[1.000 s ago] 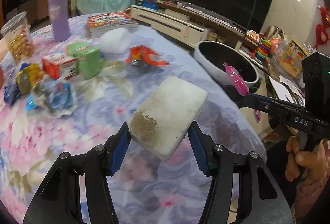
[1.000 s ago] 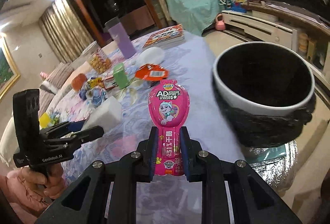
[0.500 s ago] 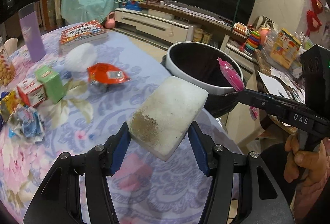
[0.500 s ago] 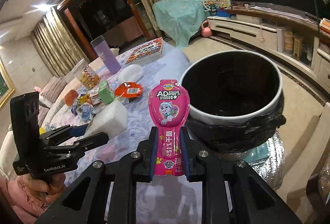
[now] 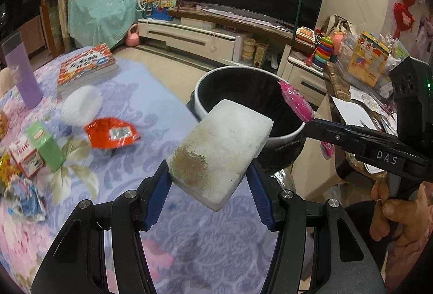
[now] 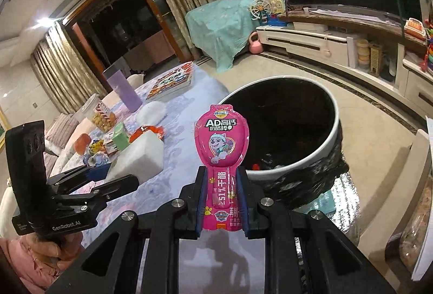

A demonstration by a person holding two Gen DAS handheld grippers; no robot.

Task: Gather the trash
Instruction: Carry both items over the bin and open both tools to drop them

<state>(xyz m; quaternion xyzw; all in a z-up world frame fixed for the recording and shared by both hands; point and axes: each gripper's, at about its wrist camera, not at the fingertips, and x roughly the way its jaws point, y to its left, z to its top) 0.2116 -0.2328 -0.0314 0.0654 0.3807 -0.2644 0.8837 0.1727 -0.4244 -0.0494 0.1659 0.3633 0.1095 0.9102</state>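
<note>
My left gripper [image 5: 209, 180] is shut on a dirty white sponge block [image 5: 222, 148], held above the table's edge in front of the bin. It also shows in the right wrist view [image 6: 135, 158]. My right gripper [image 6: 221, 192] is shut on a pink cheese-stick wrapper [image 6: 222, 142], held just short of the near rim of the round white trash bin [image 6: 335, 129] with a black liner. In the left wrist view the wrapper [image 5: 296, 104] sits over the bin's [image 5: 281, 138] right rim.
On the flowered tablecloth [image 5: 151, 115] lie an orange wrapper [image 5: 112, 133], a white wad [image 5: 81, 104], a green carton [image 5: 46, 145], a red-white box [image 5: 25, 161], crumpled wrappers [image 5: 21, 199], a book [image 5: 86, 66] and a purple bottle [image 5: 23, 72]. A TV cabinet [image 5: 189, 37] stands behind.
Both grippers have moved toward the bin with their loads; the bin looks larger and nearer, and the table items have slid left in the left wrist view.
</note>
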